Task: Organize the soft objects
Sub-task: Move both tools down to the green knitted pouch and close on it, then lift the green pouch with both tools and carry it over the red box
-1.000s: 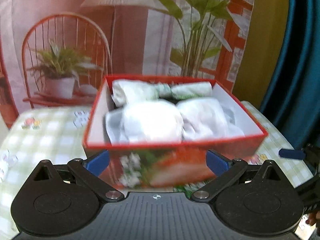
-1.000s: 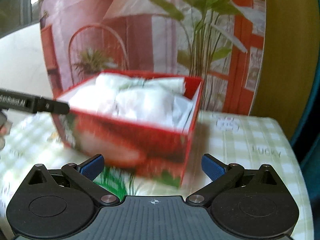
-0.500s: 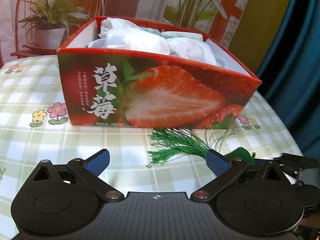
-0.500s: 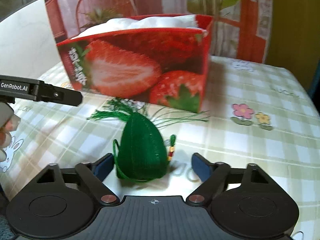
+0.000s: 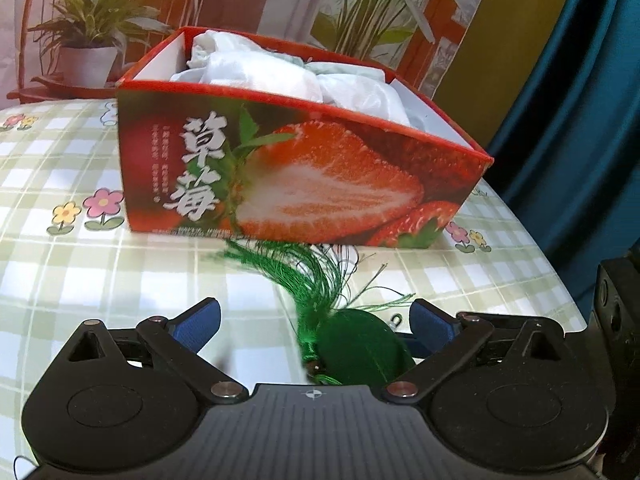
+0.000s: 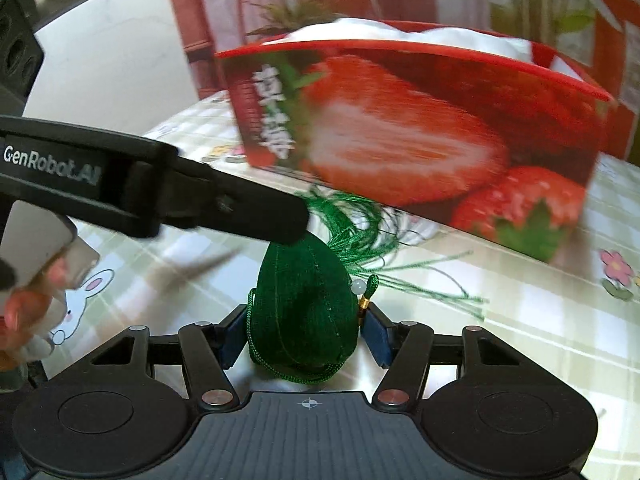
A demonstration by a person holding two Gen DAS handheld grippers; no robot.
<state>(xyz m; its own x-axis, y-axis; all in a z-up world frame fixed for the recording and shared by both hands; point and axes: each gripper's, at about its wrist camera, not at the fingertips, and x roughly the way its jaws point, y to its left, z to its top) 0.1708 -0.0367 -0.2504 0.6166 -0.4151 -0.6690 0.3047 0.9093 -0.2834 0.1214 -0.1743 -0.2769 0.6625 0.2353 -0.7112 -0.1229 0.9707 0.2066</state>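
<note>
A green woven sachet (image 6: 304, 312) with a long green tassel (image 6: 352, 224) lies on the checked tablecloth, in front of the red strawberry box (image 6: 400, 120). My right gripper (image 6: 306, 334) has the sachet between its blue pads. Its jaws are closing, and the pads stand close against each side without visibly squeezing it. My left gripper (image 5: 314, 320) is open. In its view the sachet (image 5: 360, 344) sits just inside its right finger (image 5: 432, 320), with the tassel (image 5: 308, 272) trailing toward the box (image 5: 304, 184). White soft bundles (image 5: 260, 68) fill the box.
A hand (image 6: 28, 308) holds the left gripper, whose black finger (image 6: 240, 216) crosses above the sachet's tip. The flowered tablecloth (image 5: 80, 280) ends at a rounded edge on the right, next to a blue curtain (image 5: 580, 120). A printed plant backdrop stands behind the box.
Both grippers came down from above the box to the table in front of it. The right jaws narrowed around the green sachet, and the left gripper moved in beside it.
</note>
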